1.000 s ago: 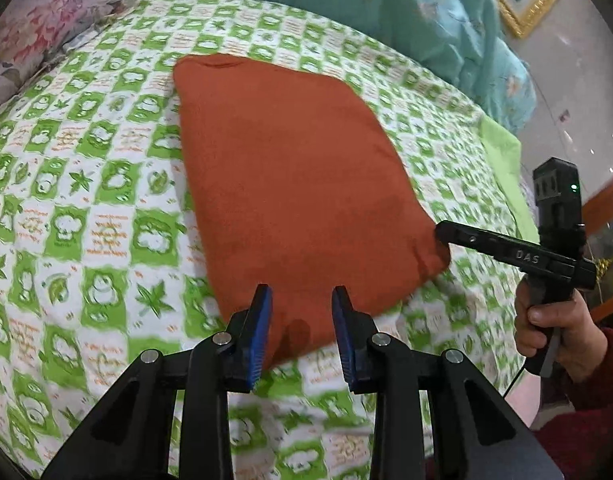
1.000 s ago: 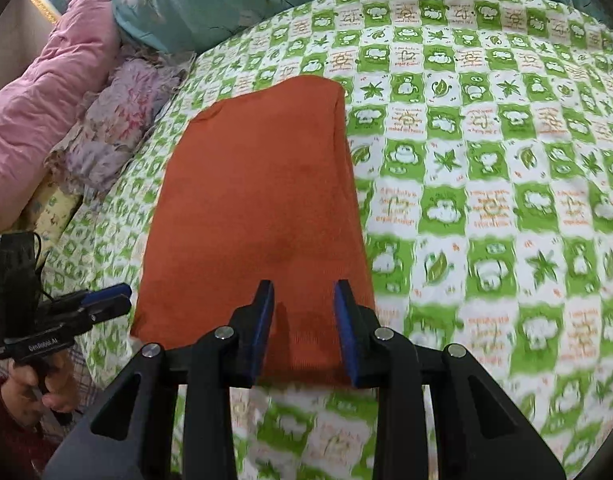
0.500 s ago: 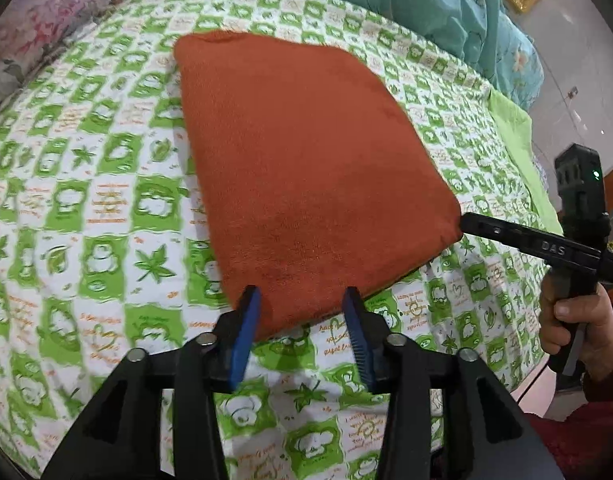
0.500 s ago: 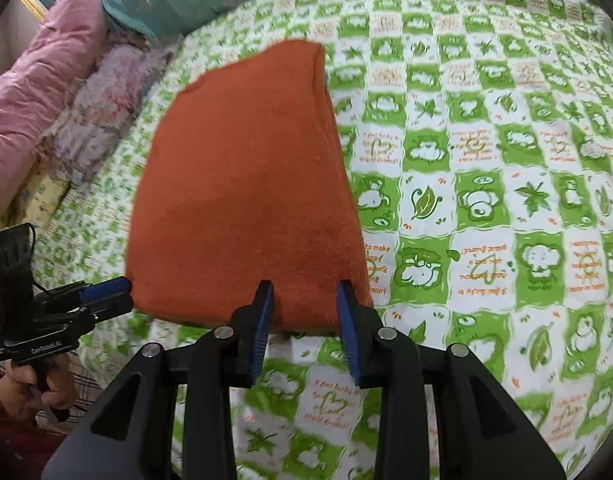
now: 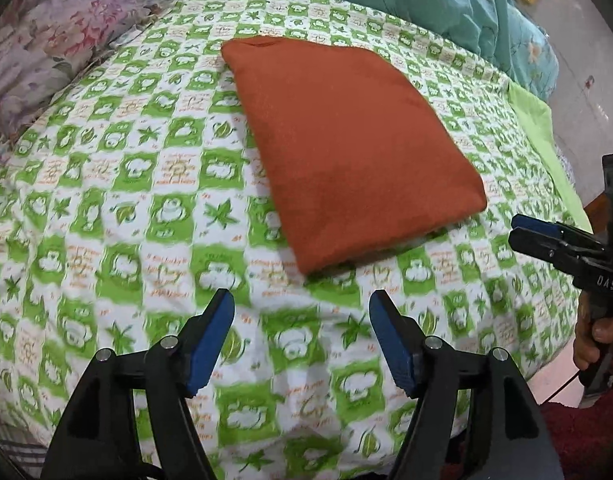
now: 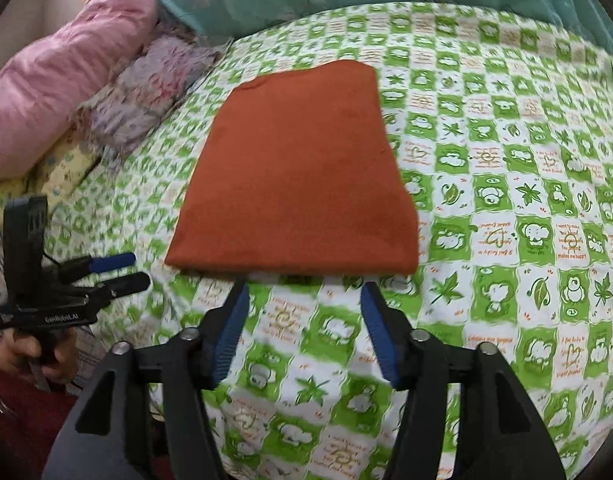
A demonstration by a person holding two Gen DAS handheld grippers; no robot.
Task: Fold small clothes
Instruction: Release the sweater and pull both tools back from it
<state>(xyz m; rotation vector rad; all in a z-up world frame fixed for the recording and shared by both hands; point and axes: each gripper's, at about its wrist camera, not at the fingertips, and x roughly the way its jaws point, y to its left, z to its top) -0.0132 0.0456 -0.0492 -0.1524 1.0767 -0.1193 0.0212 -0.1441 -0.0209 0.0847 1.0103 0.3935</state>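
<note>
— Where does the orange garment (image 5: pixel 346 152) lie?
— Folded into a flat, squarish pad on the green-and-white checked bedsheet (image 5: pixel 106 208), toward the middle of the bed, with its nearest edge facing the bed's near edge.

— Is either gripper touching it?
— No. The left gripper (image 5: pixel 300 336) hovers above bare sheet just short of the garment's near corner, jaws spread wide with nothing between them. The right gripper (image 6: pixel 304 332) sits just before the garment's near edge, jaws likewise apart and empty.

— What surrounds it?
— A teal quilt (image 5: pixel 426 8) lies along the bed's far edge, a pink quilt (image 6: pixel 66 80) and a floral pillow (image 5: pixel 46 52) lie at the bed's left side, and a plain lime cloth (image 5: pixel 542 140) at the right edge.
</note>
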